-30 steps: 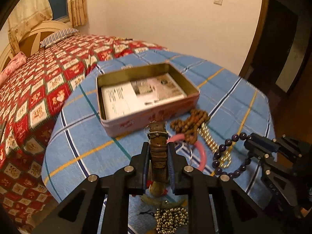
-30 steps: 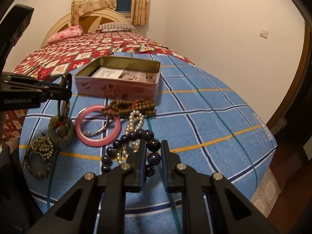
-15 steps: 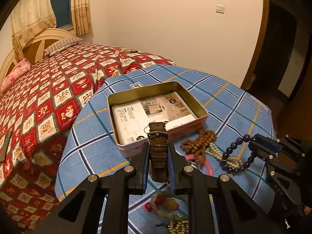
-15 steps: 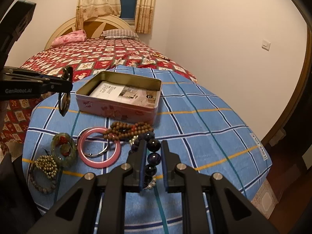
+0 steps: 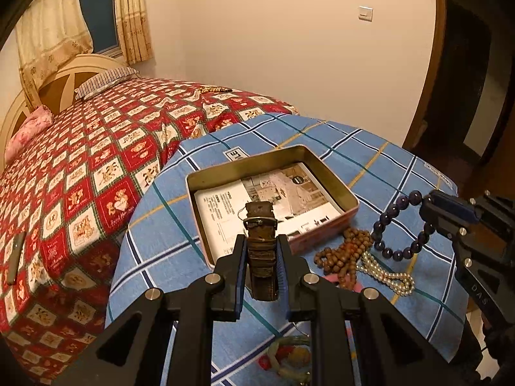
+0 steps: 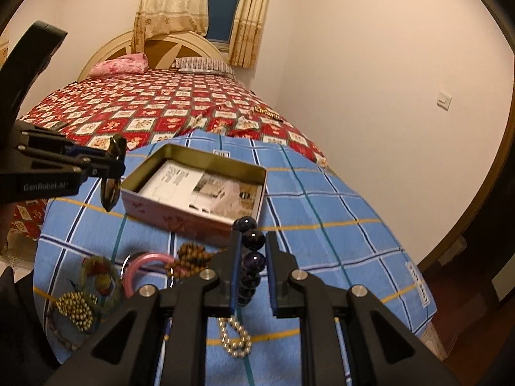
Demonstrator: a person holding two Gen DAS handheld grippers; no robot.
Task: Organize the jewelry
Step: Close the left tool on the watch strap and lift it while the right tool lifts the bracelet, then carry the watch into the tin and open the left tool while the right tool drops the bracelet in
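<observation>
Blue checked cloth (image 5: pixel 370 160): tin (image 5: pixel 346 193) holds only paper, we grip watch strap (image 5: pixel 262 247) in left gripper (image 5: pixel 261 268), purple bead bracelet (image 6: pixel 252 259) in right gripper (image 6: pixel 252 276), both clamped, the wooden beads (image 5: pixel 341 254) and pearls (image 5: pixel 386 273) remain.

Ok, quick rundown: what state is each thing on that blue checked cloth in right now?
Left claw: shut on brown leather watch strap.
Right claw: shut on dark purple bead bracelet, lifted.
Pink rectangular tin: open, paper inside.
Brown wooden bead string: lying heaped.
Pearl strand: lying loose.
</observation>
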